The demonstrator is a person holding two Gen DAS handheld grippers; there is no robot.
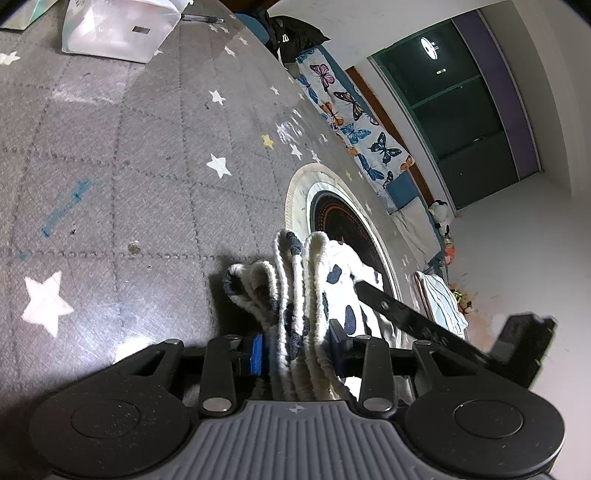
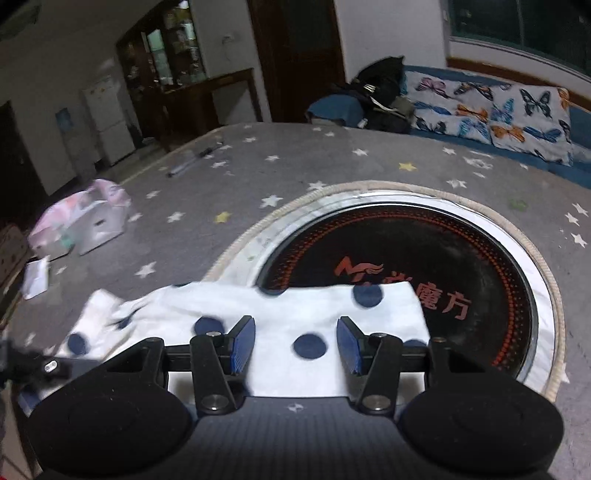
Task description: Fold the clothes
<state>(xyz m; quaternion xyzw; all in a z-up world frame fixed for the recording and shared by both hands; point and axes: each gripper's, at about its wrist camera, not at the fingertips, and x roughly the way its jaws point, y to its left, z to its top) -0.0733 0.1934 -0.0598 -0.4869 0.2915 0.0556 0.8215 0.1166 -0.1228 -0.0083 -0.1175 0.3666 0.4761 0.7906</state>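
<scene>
A white garment with dark blue dots (image 2: 295, 306) lies stretched across the grey star-patterned table cover (image 1: 129, 166), partly over the round black hotplate (image 2: 406, 251). My left gripper (image 1: 301, 354) is shut on a bunched end of that garment (image 1: 332, 280), where several folds of its ribbed edge stick up between the blue pads. My right gripper (image 2: 295, 341) is open just over the flat part of the cloth. Its blue pads (image 2: 243, 343) stand apart and are not pressing on the cloth. Part of the right tool (image 1: 406, 314) shows at the right in the left wrist view.
A clear plastic bag (image 1: 110, 33) and a pen (image 1: 201, 17) lie at the far side of the table. A pinkish bag (image 2: 81, 221) and a white packet (image 2: 37, 277) sit at its left edge. A sofa with butterfly cushions (image 2: 498, 110) stands behind the table.
</scene>
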